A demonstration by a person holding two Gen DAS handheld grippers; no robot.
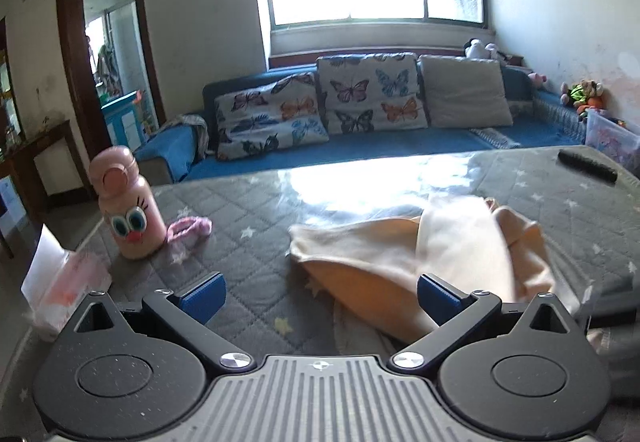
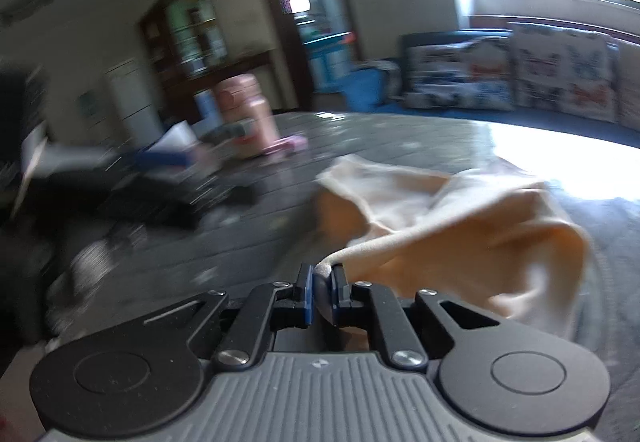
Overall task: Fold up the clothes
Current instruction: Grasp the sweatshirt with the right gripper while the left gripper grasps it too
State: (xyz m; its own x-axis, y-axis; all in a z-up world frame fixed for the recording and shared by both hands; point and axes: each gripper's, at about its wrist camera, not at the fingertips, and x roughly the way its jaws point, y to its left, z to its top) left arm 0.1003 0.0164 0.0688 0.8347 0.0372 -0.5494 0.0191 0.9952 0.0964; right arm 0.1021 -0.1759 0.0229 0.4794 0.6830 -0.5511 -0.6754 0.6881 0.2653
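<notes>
Left tongs (image 1: 320, 298): spread wide, holding nothing, low centre of the left wrist view above the grey quilted table (image 1: 240, 210); cream garment (image 1: 420, 254): crumpled, centre right of that view, long axis running from centre toward lower right, free end pointing left; right tongs (image 2: 323, 282): closed on one edge of the garment (image 2: 440, 218), which trails from them toward upper left and right of the blurred right wrist view; pink bottle (image 1: 128, 206): upright, left of frame, well apart.
</notes>
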